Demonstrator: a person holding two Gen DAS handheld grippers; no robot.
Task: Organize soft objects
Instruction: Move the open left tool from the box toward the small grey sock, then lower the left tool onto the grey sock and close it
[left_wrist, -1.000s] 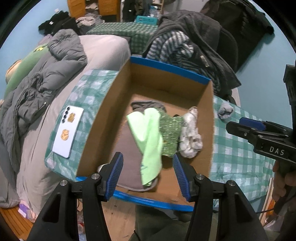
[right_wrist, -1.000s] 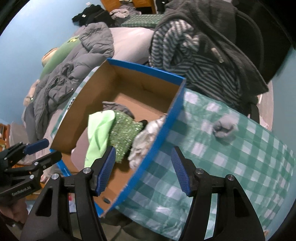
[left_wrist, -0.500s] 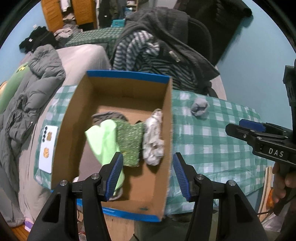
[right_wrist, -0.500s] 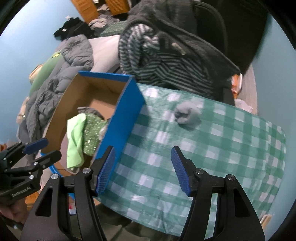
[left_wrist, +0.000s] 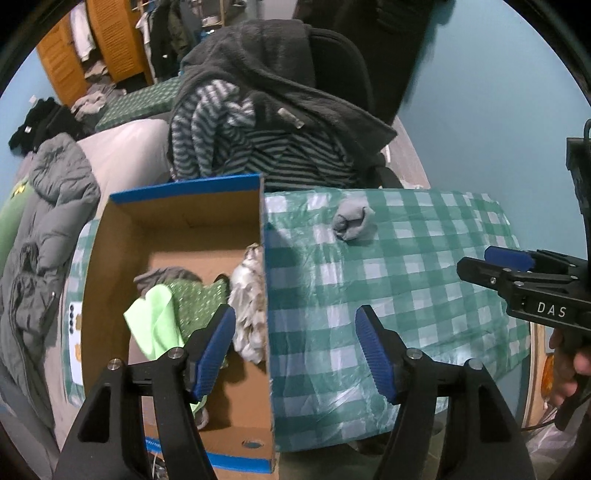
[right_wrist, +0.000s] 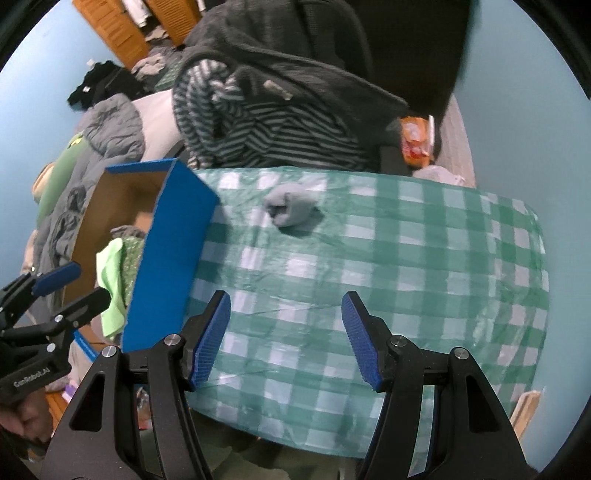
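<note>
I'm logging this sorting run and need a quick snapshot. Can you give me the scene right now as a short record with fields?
surface: table with green checked cloth
container: open cardboard box with blue outside, at the table's left end
in box: light green cloth, sparkly green fabric, whitish crumpled cloth, grey fabric
left out: grey balled sock, alone on the cloth, right of the box
left gripper: open, empty
right gripper: open, empty, facing the sock
</note>
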